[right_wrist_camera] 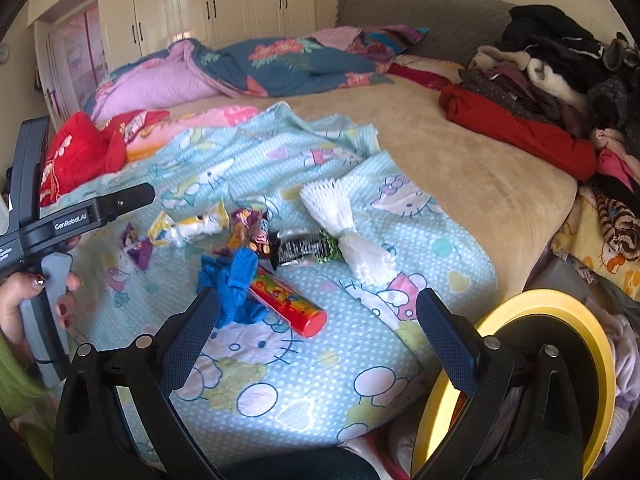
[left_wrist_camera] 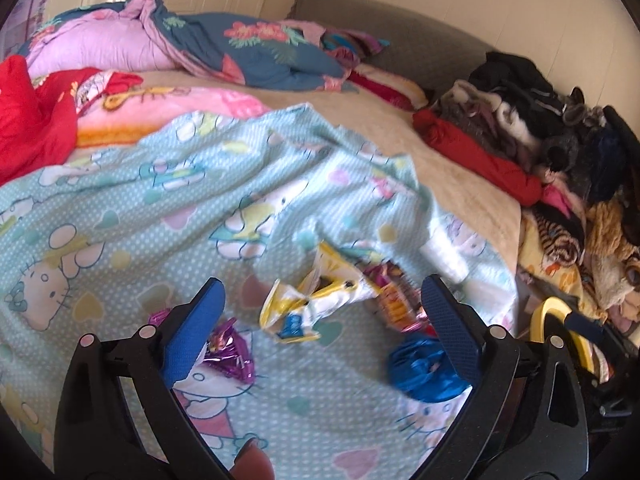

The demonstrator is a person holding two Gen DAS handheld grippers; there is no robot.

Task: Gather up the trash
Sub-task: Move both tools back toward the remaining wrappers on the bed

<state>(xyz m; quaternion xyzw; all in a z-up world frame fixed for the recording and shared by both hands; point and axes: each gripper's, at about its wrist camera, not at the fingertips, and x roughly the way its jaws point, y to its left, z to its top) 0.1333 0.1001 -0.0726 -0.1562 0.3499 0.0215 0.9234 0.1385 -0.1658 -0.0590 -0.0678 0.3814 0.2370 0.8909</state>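
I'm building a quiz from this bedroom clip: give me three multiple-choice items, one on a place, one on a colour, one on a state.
1. Where does the red tube lie?
A. in the bin
B. on the blanket, beside the blue wrapper
C. on the clothes pile

2. What colour is the bin's rim?
A. yellow
B. green
C. white

3. How does the right gripper stand?
A. shut on the tube
B. shut on nothing
C. open, holding nothing

Answers:
1 B, the tube rests on the Hello Kitty blanket against the blue wrapper.
2 A, the bin shows a yellow rim.
3 C, the right gripper has jaws wide apart with nothing between.
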